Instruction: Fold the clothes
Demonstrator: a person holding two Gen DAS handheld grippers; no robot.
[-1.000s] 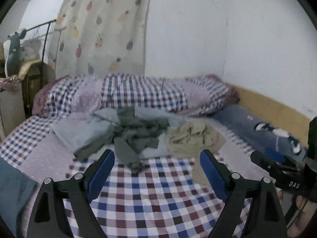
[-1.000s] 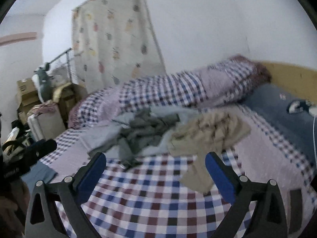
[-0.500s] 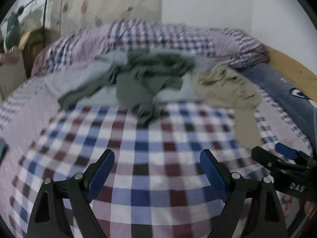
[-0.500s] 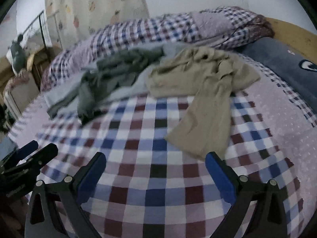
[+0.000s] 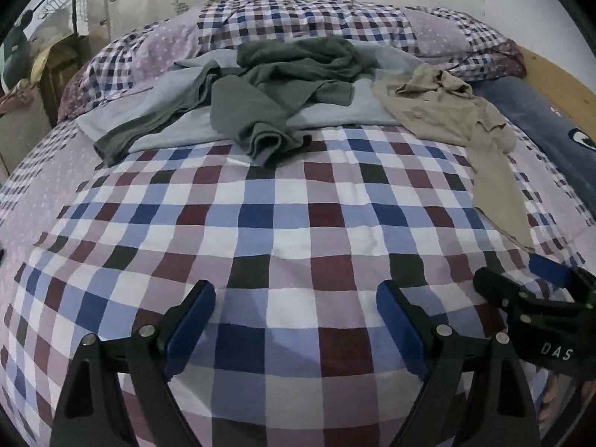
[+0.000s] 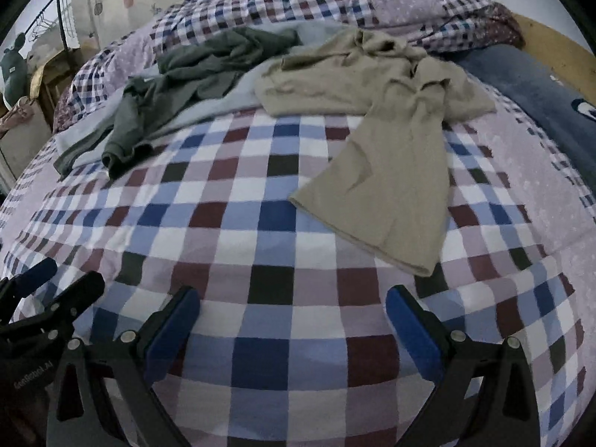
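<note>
A: Both tools over the bed, and the left gripper (image 5: 296, 309) has its jaws spread wide, nothing between them but checked bedspread (image 5: 283, 231).

B: Same on the other side. The right gripper (image 6: 292, 316) stands wide apart and empty, hanging above the checks.

A: Clothes well ahead of the left jaws: a dark green garment (image 5: 275, 85) crumpled straight in front, its folded end pointing back toward the fingers.

B: And it lies on top of a pale blue garment (image 5: 186, 111) spread beneath it, running off ahead and left.

A: Ahead and right of the left jaws, the beige garment (image 5: 447, 111), bunched at the top with one long strip trailing down toward the right gripper.

B: From the right wrist view, that beige strip ends just ahead of the right-hand finger, apart from it. Green one is far ahead-left.

A: Behind the pile, the rolled checked quilt (image 5: 305, 18); a dark blue pillow (image 5: 540, 141) off to the far right.
</note>
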